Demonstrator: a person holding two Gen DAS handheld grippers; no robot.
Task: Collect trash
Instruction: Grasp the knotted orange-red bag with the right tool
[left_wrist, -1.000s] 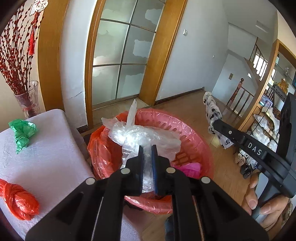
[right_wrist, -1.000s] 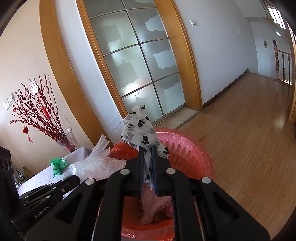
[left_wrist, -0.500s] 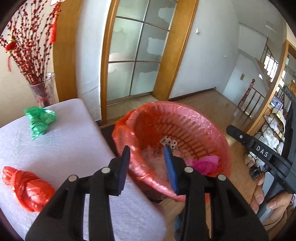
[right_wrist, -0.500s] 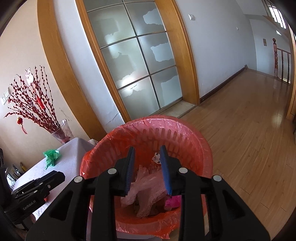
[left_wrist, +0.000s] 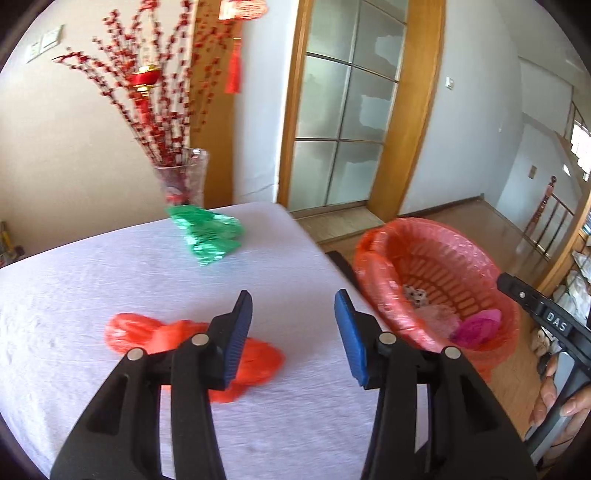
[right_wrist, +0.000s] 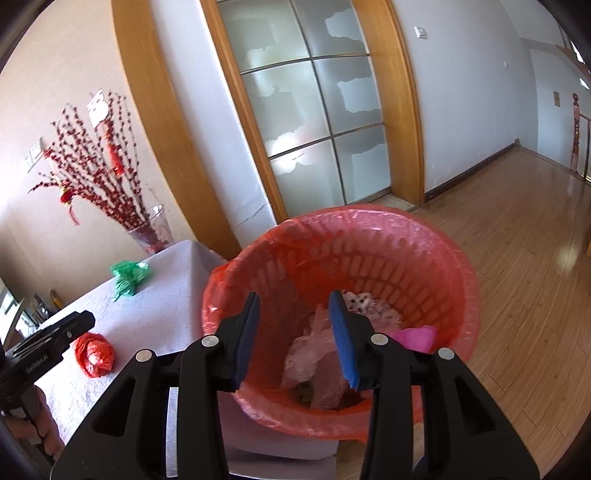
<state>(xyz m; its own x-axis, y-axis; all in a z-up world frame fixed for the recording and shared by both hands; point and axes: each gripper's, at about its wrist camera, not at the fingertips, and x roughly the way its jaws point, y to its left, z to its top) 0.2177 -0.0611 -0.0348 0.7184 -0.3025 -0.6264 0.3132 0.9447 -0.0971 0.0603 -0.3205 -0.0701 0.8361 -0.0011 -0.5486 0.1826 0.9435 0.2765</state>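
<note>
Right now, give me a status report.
Left gripper and right gripper open, empty, jaws just opened. Red bag and green bag remain on table. Bin unobstructed.

Bright daylight in both views, colours strong. Frosted glass door glows, hot patch low on its panes. Wood floor right of door carries pale sheen. Left wrist view: motion blur on red branches and green bag; left gripper sharp. Soft shadow under red bag on counter. Fisheye bends door frame, dark corners around both views.
</note>
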